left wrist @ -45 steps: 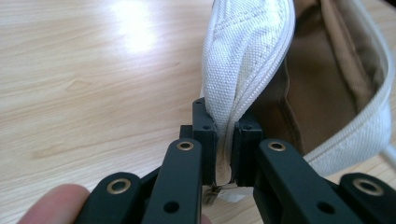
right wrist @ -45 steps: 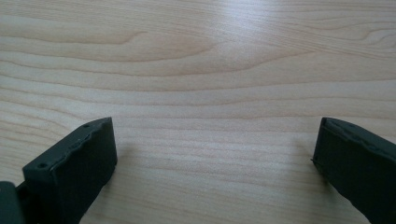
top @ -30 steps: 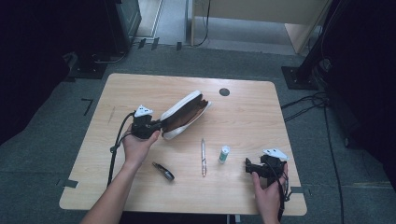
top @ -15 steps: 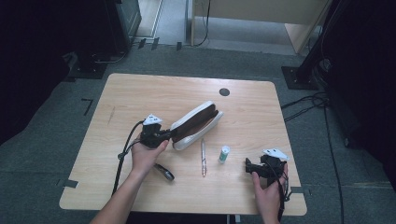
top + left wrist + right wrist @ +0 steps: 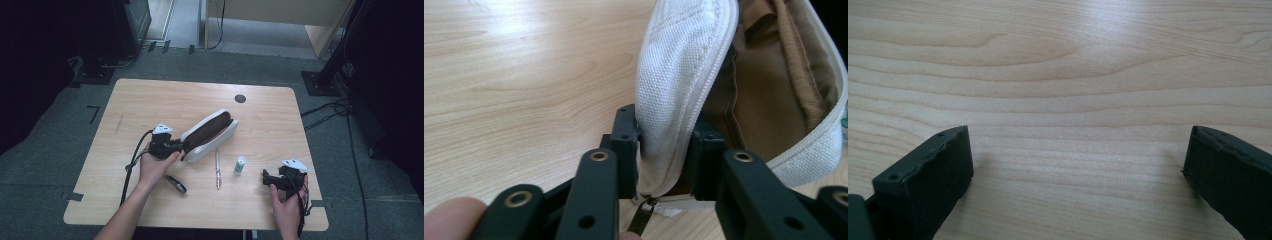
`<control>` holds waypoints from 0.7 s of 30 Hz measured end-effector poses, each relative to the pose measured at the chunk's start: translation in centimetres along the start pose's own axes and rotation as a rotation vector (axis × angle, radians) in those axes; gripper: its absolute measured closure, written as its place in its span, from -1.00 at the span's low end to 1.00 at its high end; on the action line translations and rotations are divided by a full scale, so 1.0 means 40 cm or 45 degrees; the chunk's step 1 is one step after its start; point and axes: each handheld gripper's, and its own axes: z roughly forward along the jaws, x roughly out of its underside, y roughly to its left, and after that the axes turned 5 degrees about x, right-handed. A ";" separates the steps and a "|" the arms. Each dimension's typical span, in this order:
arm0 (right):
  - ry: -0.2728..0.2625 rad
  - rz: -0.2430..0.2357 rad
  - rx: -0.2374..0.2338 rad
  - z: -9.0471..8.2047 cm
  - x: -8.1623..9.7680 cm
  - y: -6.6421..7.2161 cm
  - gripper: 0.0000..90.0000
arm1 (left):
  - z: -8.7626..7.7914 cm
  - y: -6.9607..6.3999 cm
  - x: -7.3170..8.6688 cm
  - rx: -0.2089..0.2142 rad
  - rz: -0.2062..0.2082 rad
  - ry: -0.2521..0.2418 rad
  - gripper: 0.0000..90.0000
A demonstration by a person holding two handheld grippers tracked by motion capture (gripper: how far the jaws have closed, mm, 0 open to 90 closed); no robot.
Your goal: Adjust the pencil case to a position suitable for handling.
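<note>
A white fabric pencil case (image 5: pixel 210 134) with a brown lining lies unzipped at the middle of the wooden table (image 5: pixel 150 100). My left gripper (image 5: pixel 181 146) is shut on the case's near end; in the left gripper view the white wall of the case (image 5: pixel 684 75) is pinched between the jaws of my left gripper (image 5: pixel 663 150), with the zipper pull just below. My right gripper (image 5: pixel 266 178) rests at the table's front right, open, and the right gripper view has bare wood between the fingers (image 5: pixel 928 185) of my right gripper (image 5: pixel 1078 170).
A pen (image 5: pixel 218 169) lies just in front of the case. A small white tube with a green cap (image 5: pixel 240 165) stands to its right. A dark oblong object (image 5: pixel 175 184) lies by the left hand. A black disc (image 5: pixel 240 98) sits near the far edge.
My left gripper has carried the pencil case to the right and nearer the front, and the case has come down onto the table. The right gripper has stayed where it was.
</note>
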 end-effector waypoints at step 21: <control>0.000 0.003 0.000 0.000 0.000 0.000 -1.00 | -0.130 0.017 -0.014 -0.102 -0.014 -0.110 -1.00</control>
